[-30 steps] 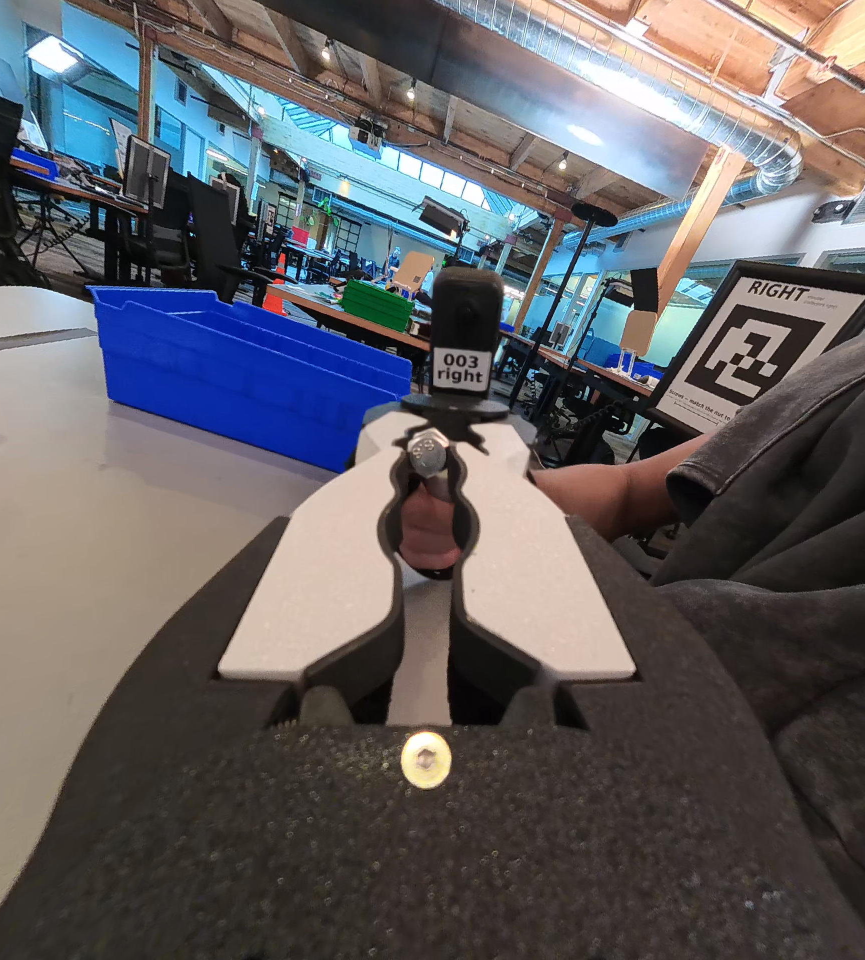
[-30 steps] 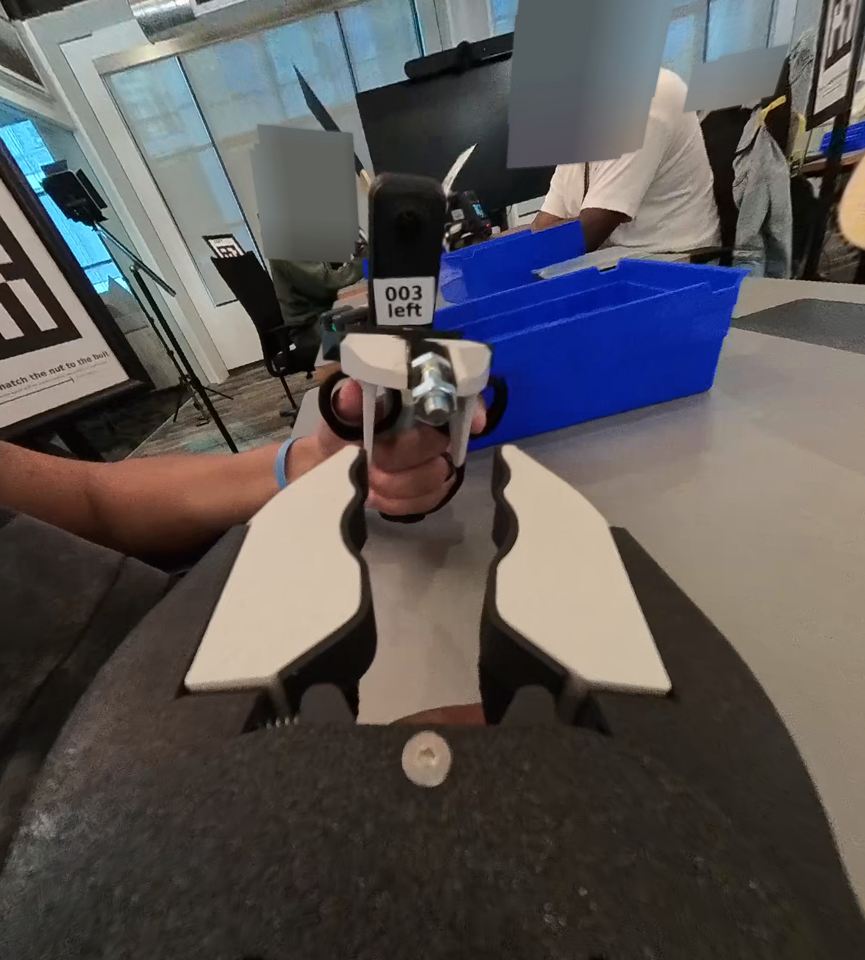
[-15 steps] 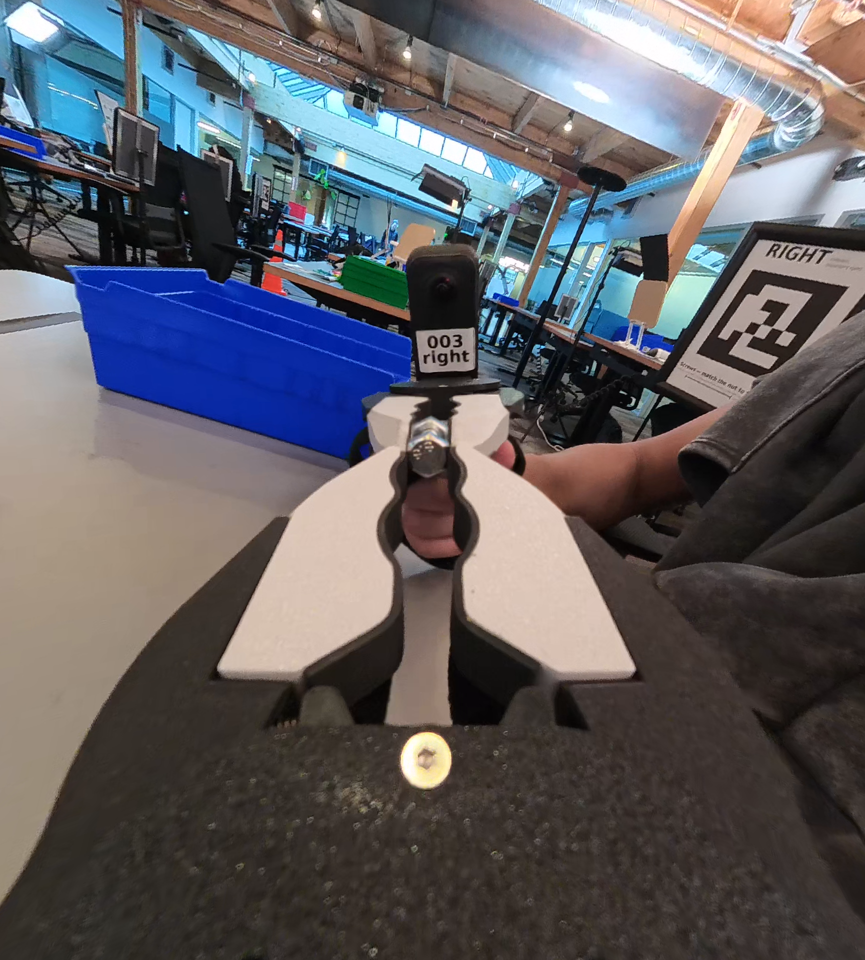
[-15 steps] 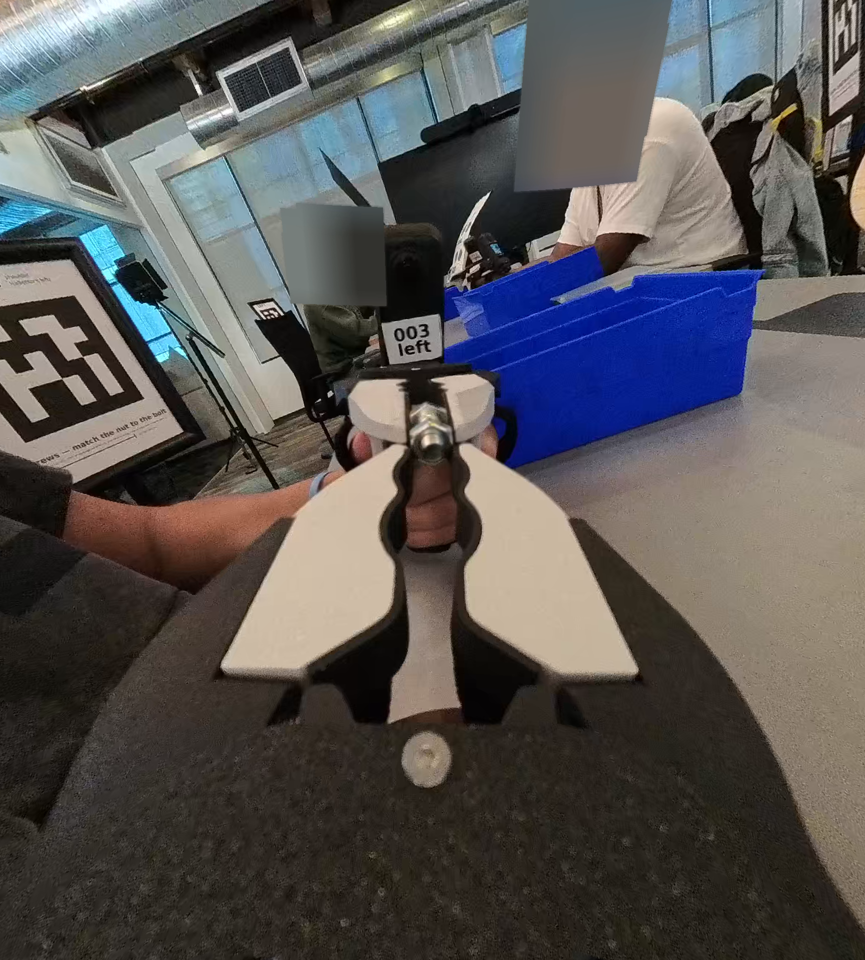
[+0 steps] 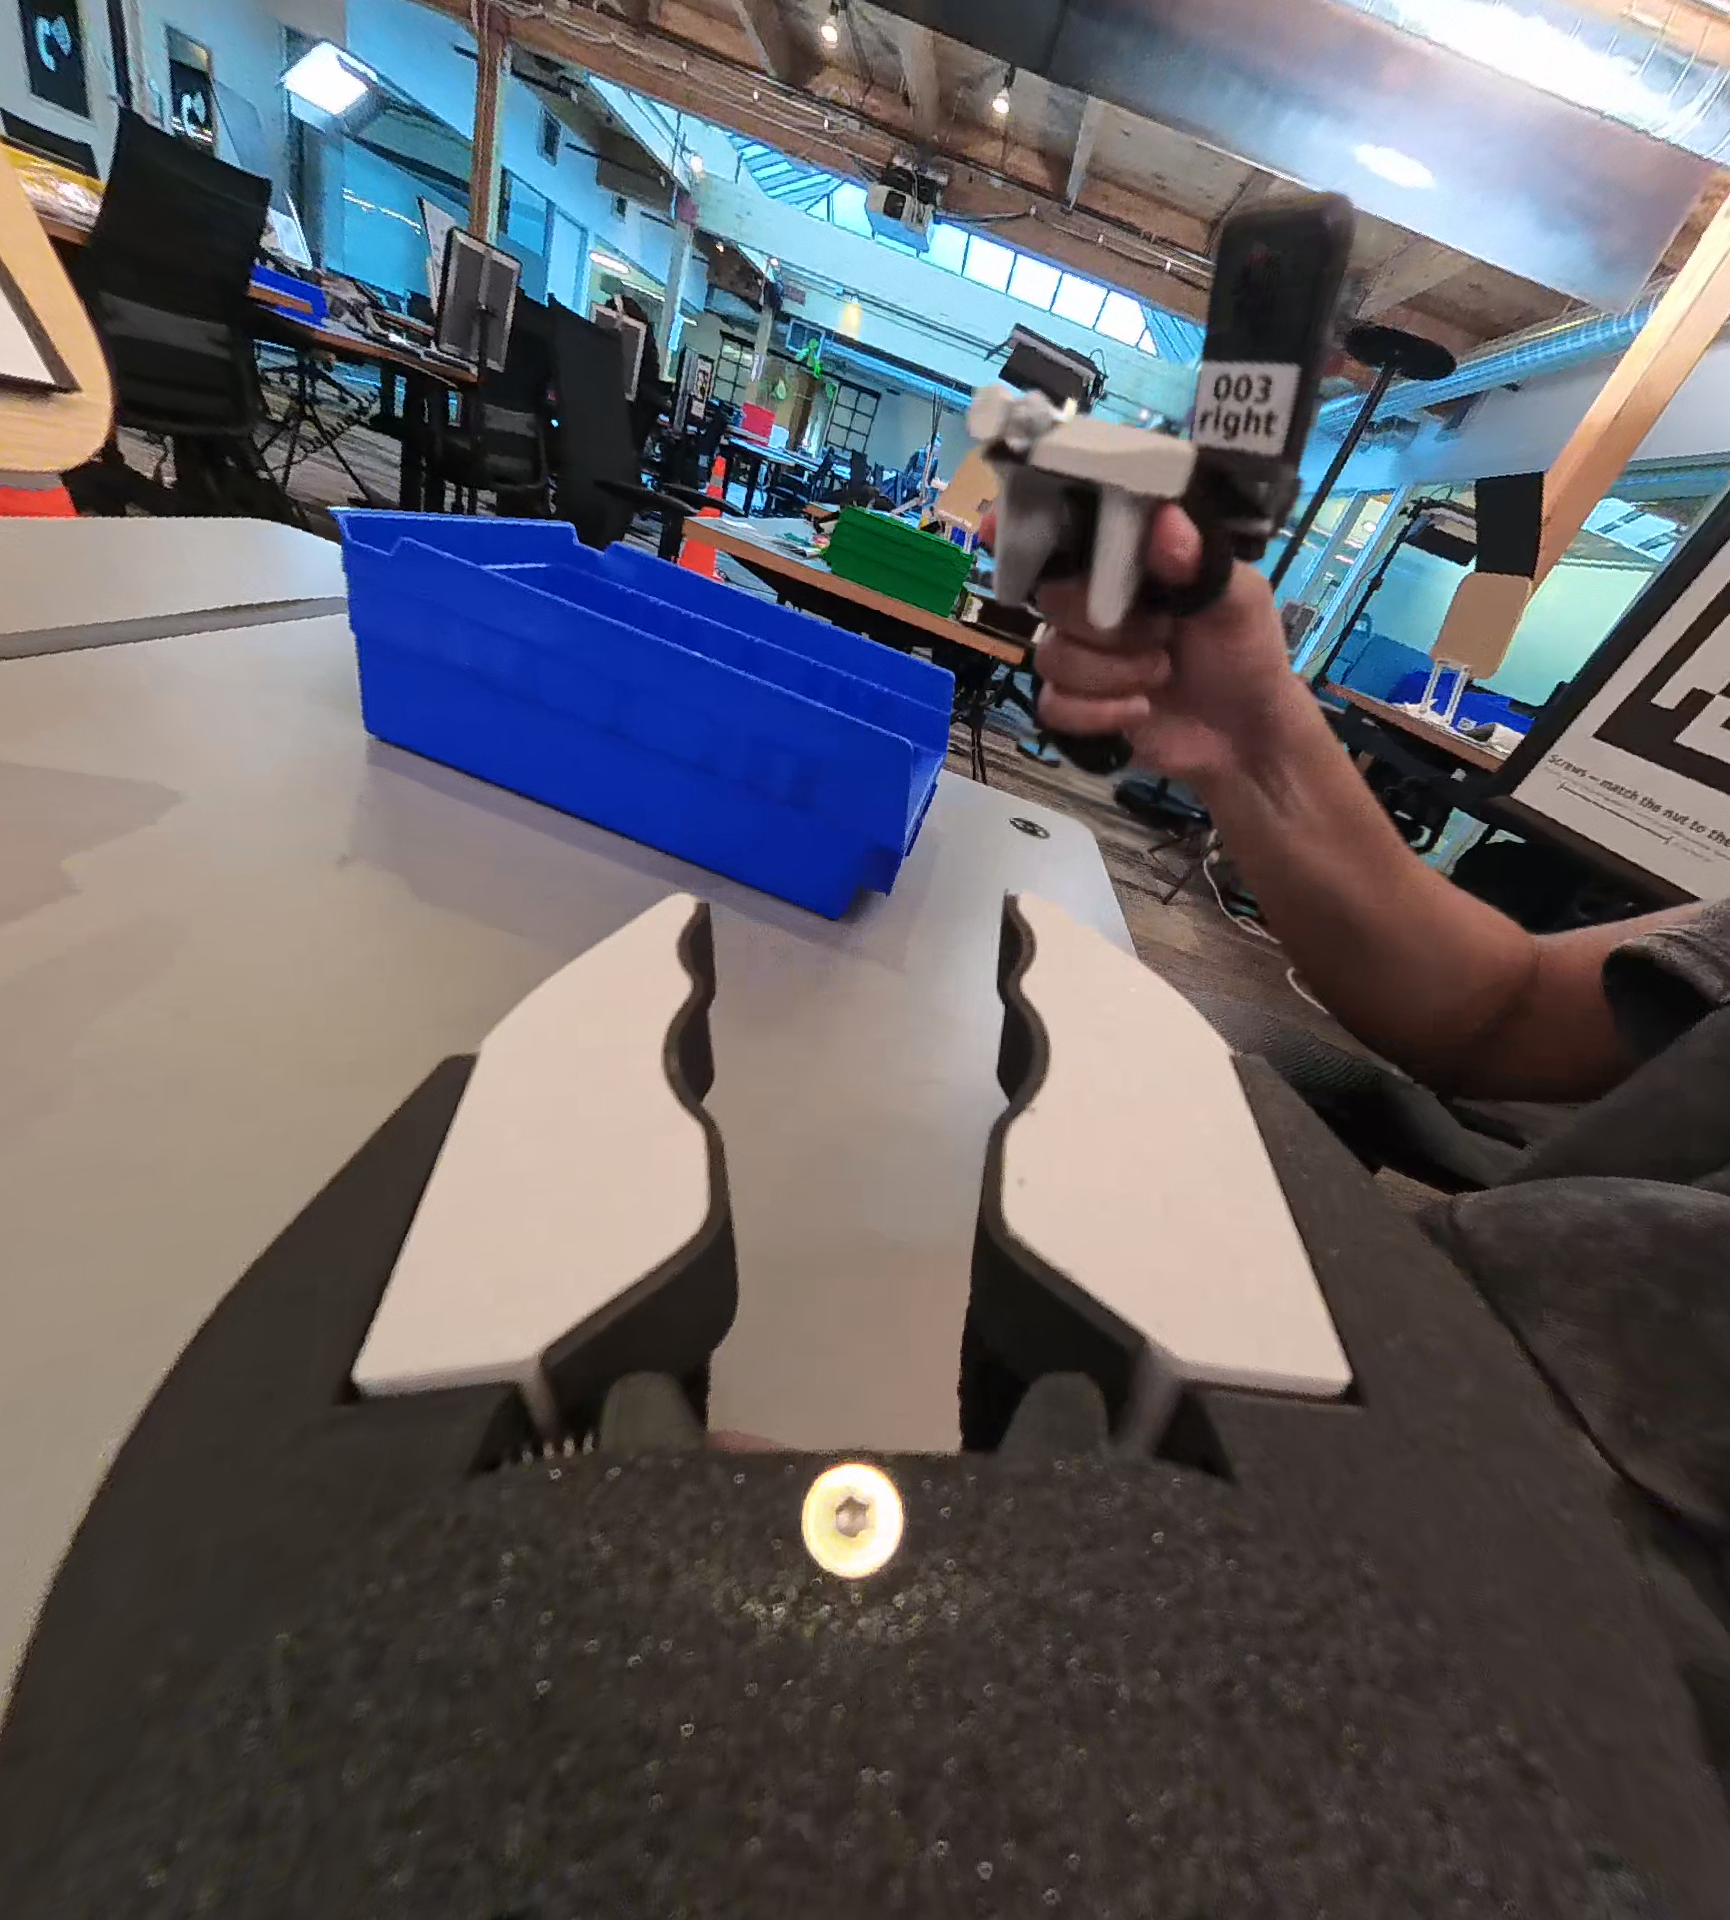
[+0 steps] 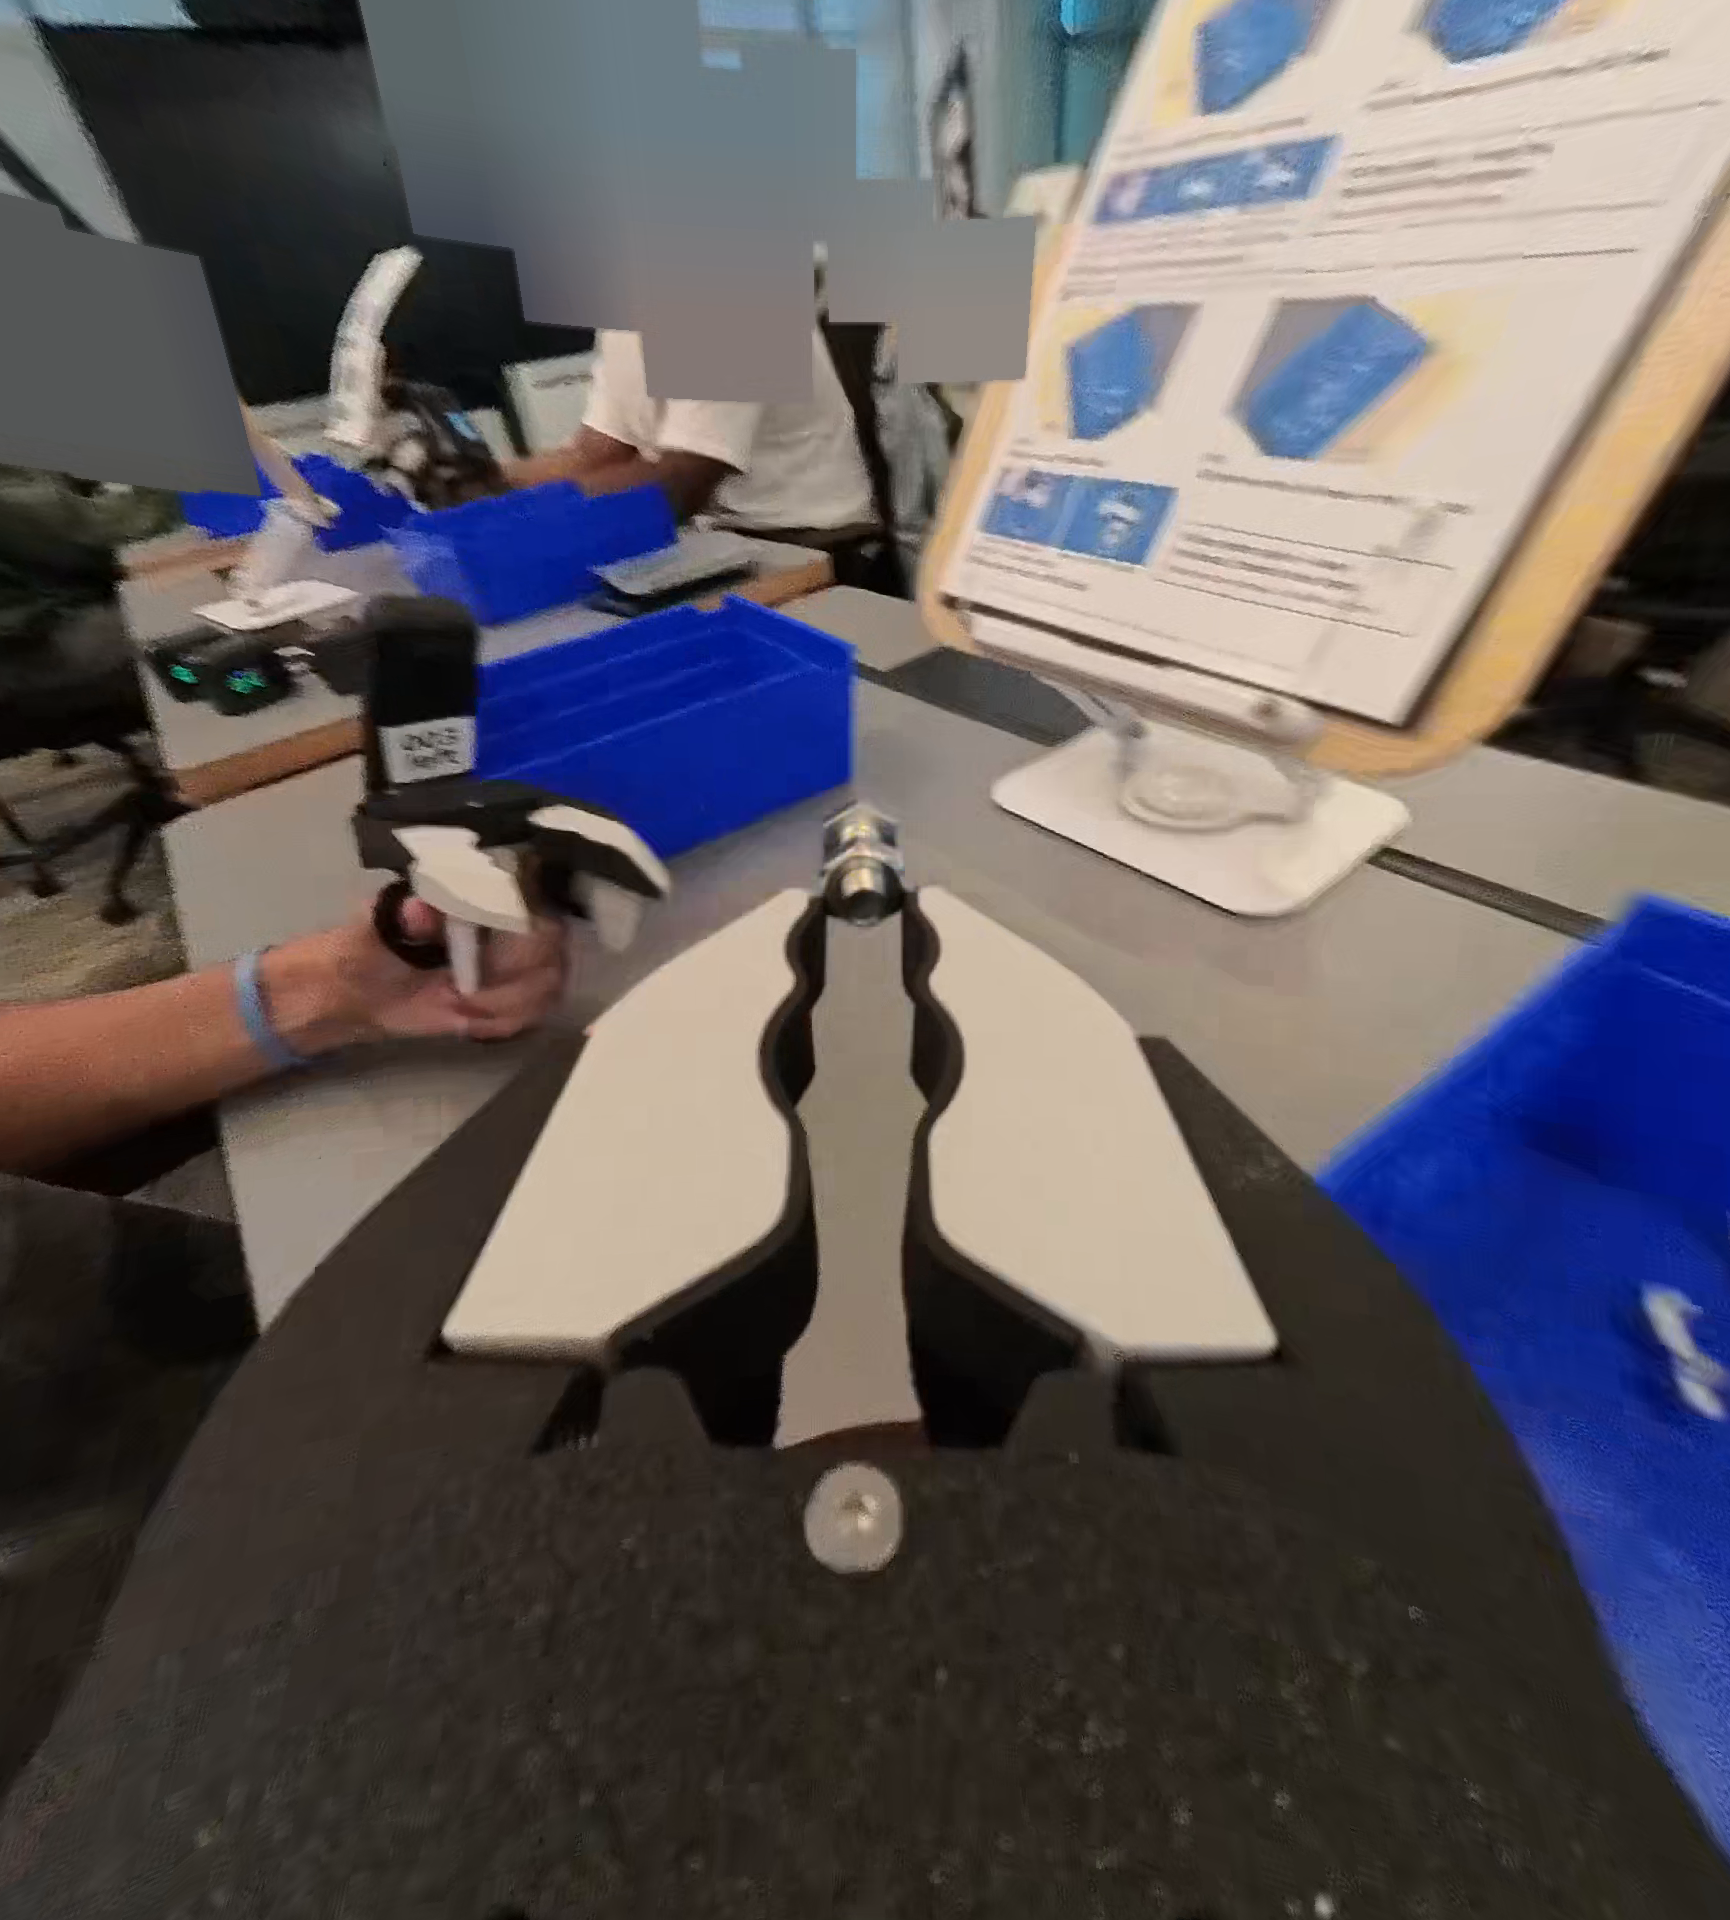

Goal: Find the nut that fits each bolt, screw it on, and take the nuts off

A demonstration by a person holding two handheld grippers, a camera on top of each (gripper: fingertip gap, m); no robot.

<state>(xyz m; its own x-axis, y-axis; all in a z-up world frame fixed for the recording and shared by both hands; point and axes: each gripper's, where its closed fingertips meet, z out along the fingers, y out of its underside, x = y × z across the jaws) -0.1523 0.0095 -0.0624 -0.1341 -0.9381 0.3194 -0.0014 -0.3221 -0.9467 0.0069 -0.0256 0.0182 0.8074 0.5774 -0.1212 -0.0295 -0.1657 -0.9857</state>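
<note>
1. The left gripper (image 5: 850, 935) hangs low over the grey table (image 5: 165, 935), its white fingers (image 5: 570, 1153) spread wide apart with nothing between them.
2. The right gripper (image 6: 859, 914) is clamped at its tips on a bolt (image 6: 859, 868) that carries a nut, held above the table.
3. Just to its right, a near blue bin (image 6: 1526, 1226) holds a few blurred metal pieces (image 6: 1682, 1351).
4. Farther off on the table stand a second blue bin (image 5: 632, 707) and an instruction board (image 6: 1360, 343) on a white stand.
</note>
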